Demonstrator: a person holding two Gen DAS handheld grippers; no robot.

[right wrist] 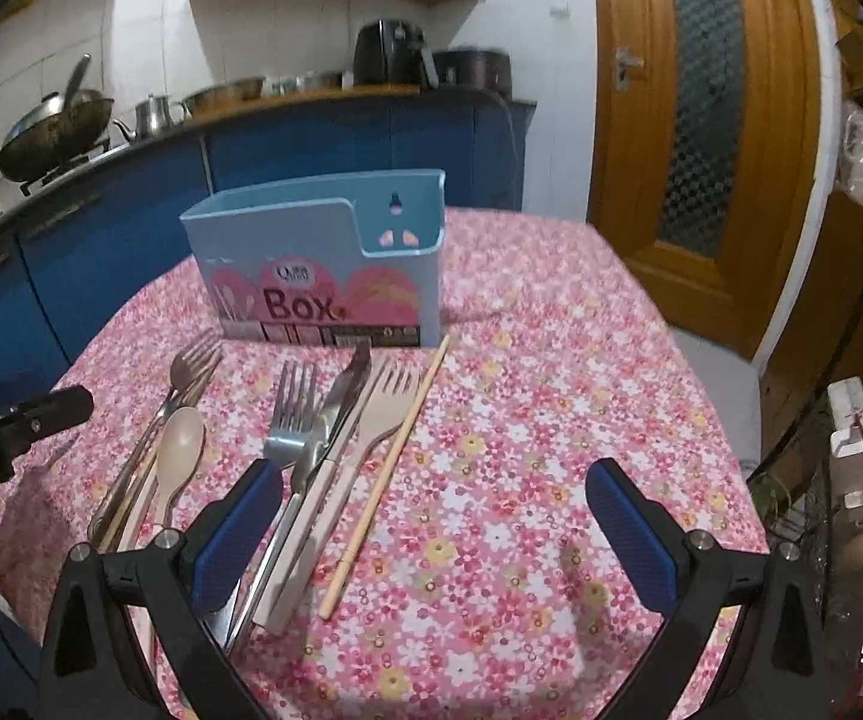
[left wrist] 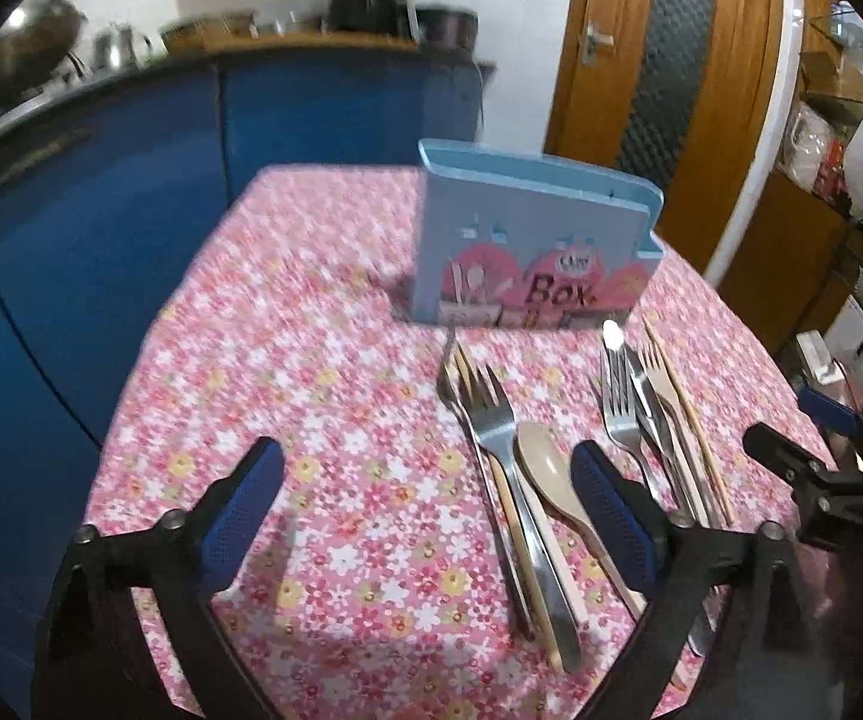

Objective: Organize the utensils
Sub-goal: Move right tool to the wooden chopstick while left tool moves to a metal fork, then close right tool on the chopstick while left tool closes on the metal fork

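Kitchen w/ blue cabinets and a wooden door behind; the table (right wrist: 551,450) has a pink flowered cloth. A blue box (right wrist: 317,264) marked "Box" stands upright at the far side, upper middle of both views, open at the top, nothing visibly in it.

Utensils lie flat in two bunches just in front of the box, long axes running roughly from the near edge toward the box, handles toward the cameras.

Left bunch, lower left in the right wrist view: 1 beige spoon (right wrist: 178,450), 1 steel fork (right wrist: 191,360), 1 chopstick (left wrist: 509,480), and prob. another steel piece underneath, can't tell which kind.

Right bunch: 1 steel fork (right wrist: 293,414), 1 knife (right wrist: 344,396), 1 beige fork (right wrist: 392,399), 1 chopstick (right wrist: 395,456) at its right edge.

Left hand-held gripper (left wrist: 425,516) has jaws spread wide, holding nothing, above the cloth; the left bunch lies just inside its right finger, so it's the nearer one for that bunch.

Right hand-held gripper (right wrist: 431,534) is likewise spread and holding nothing; the right bunch's handles run under and just beside its left finger, mostly bare cloth between the fingers. It's nearer that bunch.

Key relation: handles point at the hand-held grippers and lie along their finger direction, so each probably needs a small sideways shift toward the middle, maybe a wrist turn, to pinch across a handle.
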